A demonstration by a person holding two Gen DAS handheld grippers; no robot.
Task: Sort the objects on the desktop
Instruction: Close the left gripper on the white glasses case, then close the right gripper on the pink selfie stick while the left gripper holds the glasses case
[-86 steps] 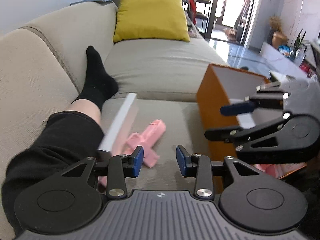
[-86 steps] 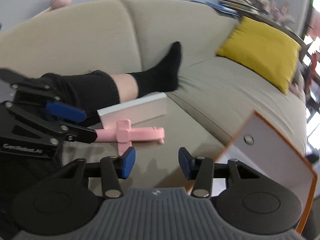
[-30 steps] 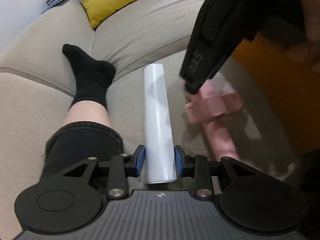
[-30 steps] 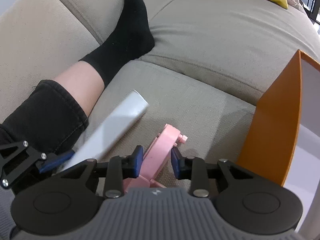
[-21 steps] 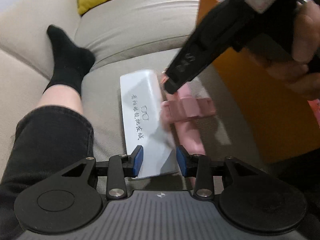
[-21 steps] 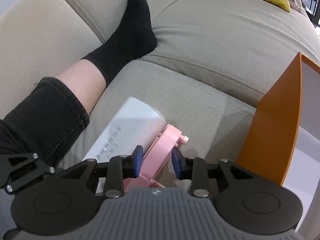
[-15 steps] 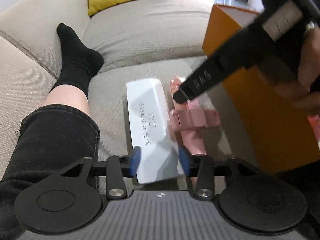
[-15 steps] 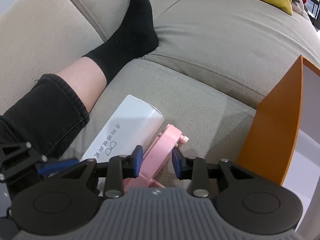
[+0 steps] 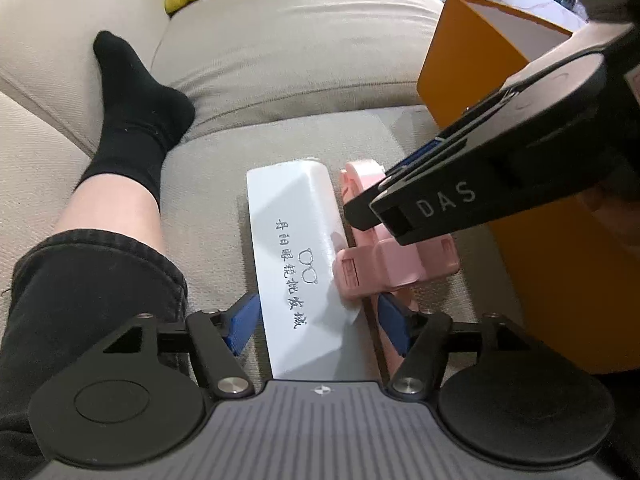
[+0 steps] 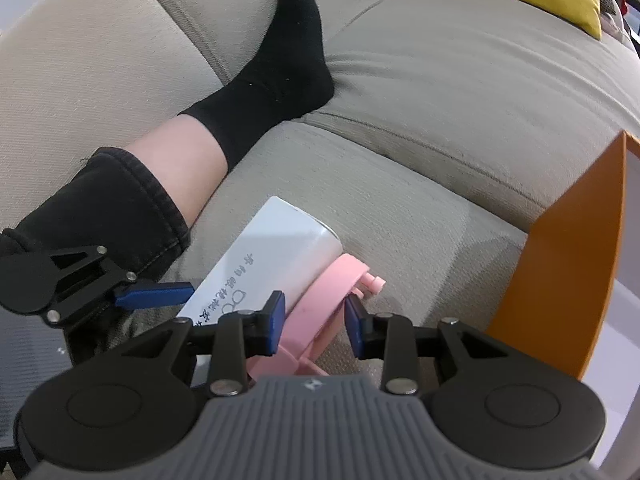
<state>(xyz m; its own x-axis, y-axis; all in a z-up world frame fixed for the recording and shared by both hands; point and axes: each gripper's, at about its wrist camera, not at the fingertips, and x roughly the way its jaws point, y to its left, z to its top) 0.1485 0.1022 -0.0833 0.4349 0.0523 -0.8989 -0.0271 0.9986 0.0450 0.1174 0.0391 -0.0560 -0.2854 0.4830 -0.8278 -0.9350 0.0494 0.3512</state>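
The left gripper (image 9: 318, 326) has its jaws opening: the blue pads (image 9: 240, 328) stand clear on either side of the white case (image 9: 298, 248), which lies between them on the sofa cushion (image 9: 208, 184) without being pressed. The case's long axis runs straight away from this gripper, in line with its fingers, printed face up, near end almost under the gripper body.

The right gripper (image 10: 314, 322) straddles the pink tool (image 10: 320, 304). Its pads (image 10: 276, 320) sit at the tool's two flanks, narrow gap, and they look closed on it, though the contact on the right-hand pad is hard to confirm. The tool's long bar points along this gripper's fingers too, so the jaws cross its width.

Taking the white case as the landmark: the pink tool lies just beside its right edge, touching it, with the tool's crosspiece overlapping the case's right margin. Beyond the tool on that same side stands the orange box (image 9: 472, 60), open at the top, near but apart. On the case's other side lies the person's leg (image 9: 112, 208) in a black sock, apart from the case.

As I judge it, the coming move turns on the pink tool: the right hand is the one over it and also the nearer to the box, so a lift must clear the case's edge first.
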